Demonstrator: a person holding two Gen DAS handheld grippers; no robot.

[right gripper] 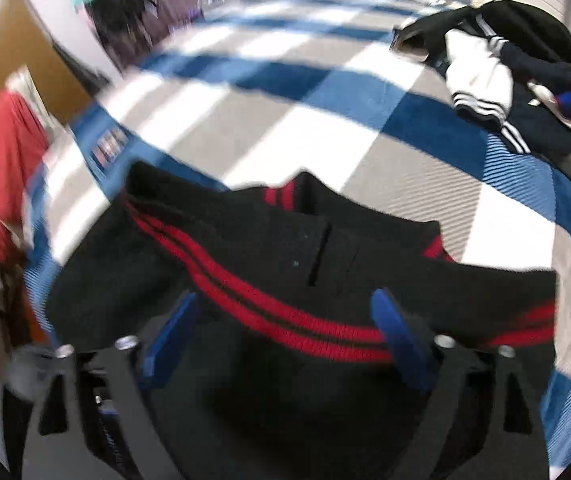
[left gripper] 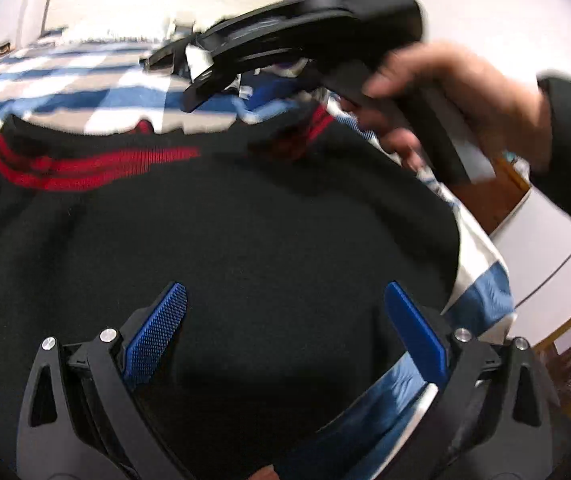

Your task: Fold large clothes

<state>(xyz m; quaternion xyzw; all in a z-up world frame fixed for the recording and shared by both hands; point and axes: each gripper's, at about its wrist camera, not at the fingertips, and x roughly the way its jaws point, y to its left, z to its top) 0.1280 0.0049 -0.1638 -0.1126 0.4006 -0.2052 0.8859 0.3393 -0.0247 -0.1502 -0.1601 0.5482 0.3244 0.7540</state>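
Black sweater (right gripper: pixel 269 280) with red double stripes; bedspread (right gripper: pixel 293 92) checked blue, white and grey. Gripper pads (left gripper: pixel 157 336) blue, frames black. Pile (right gripper: pixel 517 76) black and white with white stripes; red cloth (right gripper: pixel 1 168) at left.

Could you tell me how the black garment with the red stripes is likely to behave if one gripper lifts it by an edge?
The black garment is probably floppy: it lies folded over itself on the checked bedspread, so a lifted edge would likely drape and unfold. Its ribbed knit red stripes suggest fairly thick fabric that the textured pads should grip without slipping.
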